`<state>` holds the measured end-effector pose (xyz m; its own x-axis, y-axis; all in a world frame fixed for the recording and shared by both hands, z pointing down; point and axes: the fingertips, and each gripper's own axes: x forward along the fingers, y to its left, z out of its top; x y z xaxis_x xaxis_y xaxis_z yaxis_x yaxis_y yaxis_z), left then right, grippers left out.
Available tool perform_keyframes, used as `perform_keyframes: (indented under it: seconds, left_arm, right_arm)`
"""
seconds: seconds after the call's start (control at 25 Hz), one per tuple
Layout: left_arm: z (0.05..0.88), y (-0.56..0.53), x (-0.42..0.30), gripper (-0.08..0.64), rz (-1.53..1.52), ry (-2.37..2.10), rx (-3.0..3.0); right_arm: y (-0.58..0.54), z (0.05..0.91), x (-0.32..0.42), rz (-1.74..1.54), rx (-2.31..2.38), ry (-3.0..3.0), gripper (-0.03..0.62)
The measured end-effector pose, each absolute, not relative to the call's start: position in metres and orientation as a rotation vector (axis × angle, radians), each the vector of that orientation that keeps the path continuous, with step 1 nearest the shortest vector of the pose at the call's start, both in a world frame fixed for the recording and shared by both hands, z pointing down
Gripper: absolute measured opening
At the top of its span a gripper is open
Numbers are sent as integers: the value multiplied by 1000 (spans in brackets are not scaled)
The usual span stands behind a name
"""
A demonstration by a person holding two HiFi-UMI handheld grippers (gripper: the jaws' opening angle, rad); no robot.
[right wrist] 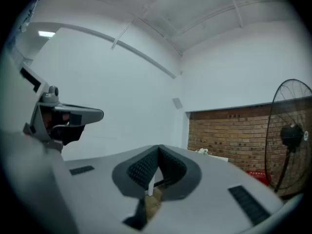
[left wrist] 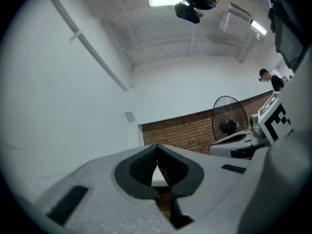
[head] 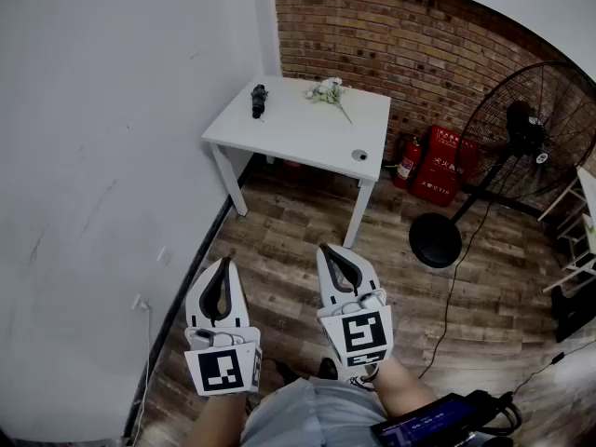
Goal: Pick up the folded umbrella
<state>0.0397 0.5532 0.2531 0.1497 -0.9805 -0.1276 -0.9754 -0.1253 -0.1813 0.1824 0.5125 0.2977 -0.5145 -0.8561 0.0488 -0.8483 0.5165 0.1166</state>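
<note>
Wood-plank flooring runs from a plain white wall on the left to a red brick wall at the back, where a small white rectangular table point(head: 307, 138) stands. On its far left part lies the short, dark folded umbrella point(head: 258, 101), its long axis pointing roughly away from the person.

Both tools hang low and well apart from the table. The white left gripper point(head: 223, 263) and the white right gripper point(head: 328, 250) each have their jaws pressed together tip to tip, with nothing between them. The umbrella lies straight ahead, between the two but closer to the left one's line, so the left hand looks the nearer. Bare floor lies in between, and the jaws would have to part first.

A sprig of white flowers point(head: 326, 89) rests near the umbrella without touching it. A small round object point(head: 359, 155), perhaps a cup, sits by the front right corner. The black pedestal fan point(head: 535, 128) and red extinguisher boxes point(head: 447, 161) stand off to the right, out of the way.
</note>
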Motion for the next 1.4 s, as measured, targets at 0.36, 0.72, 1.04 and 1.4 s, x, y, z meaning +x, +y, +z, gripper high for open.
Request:
perform_keyframes:
  seconds: [0.36, 0.72, 1.04, 1.4]
  left_arm:
    - [255, 544, 53, 6, -59, 1935, -2192]
    - [263, 537, 72, 6, -86, 1985, -2159]
    - [270, 523, 75, 6, -104, 2007, -2146]
    - [280, 469, 39, 6, -98, 2027, -2144]
  right_arm:
    - [505, 296, 196, -126, 1484, -2672, 5]
    - [492, 306, 206, -38, 1380, -2742, 221]
    - [471, 309, 211, -79, 1381, -2758, 244]
    - [416, 322, 183, -58, 1370, -2706, 276]
